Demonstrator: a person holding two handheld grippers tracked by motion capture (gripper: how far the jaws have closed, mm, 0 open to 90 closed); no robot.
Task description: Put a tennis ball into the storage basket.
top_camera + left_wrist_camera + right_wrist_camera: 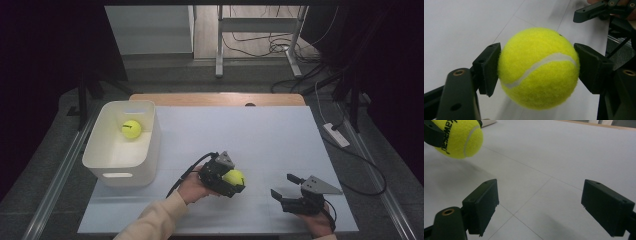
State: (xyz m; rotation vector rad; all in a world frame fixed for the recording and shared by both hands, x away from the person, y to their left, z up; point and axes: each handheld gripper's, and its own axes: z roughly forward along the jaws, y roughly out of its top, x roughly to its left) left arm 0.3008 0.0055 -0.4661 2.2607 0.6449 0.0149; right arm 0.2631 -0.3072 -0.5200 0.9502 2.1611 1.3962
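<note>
Yellow felt: tennis ball [538, 68], pinched between both pads of left gripper [226, 177], white seam running across the visible face. Held off the surface, shadow beneath it in the right gripper view; placed toward the near edge of the table [260, 135], about midway along it. Jaws pressed flat against opposite sides of the ball, contact near its widest line.

White plastic: bin [150, 145], at the table's left edge, handle slot in the near wall. Contains second tennis ball [131, 128], lying toward the far wall.

Black plastic: right gripper [287, 187], near the table's near right corner, jaws spread wide with nothing between them, bare table surface below. Well apart from the bin, just beside the held ball's side.

White sheet: table covering, faint grid lines, wooden strip along the far edge.

Judged step: carrying the held ball toward the bin, likely for deposit beside the one already inside.

Risks, as judgement:
- Slip from the pads, caused by round felt and small contact patches; a tilt of the hand could roll the ball out and off the near edge.
- Strike against the bin's near wall, caused by too low a carry.
- Bounce-out on release, caused by dropping from height or landing on the ball already inside.
</note>
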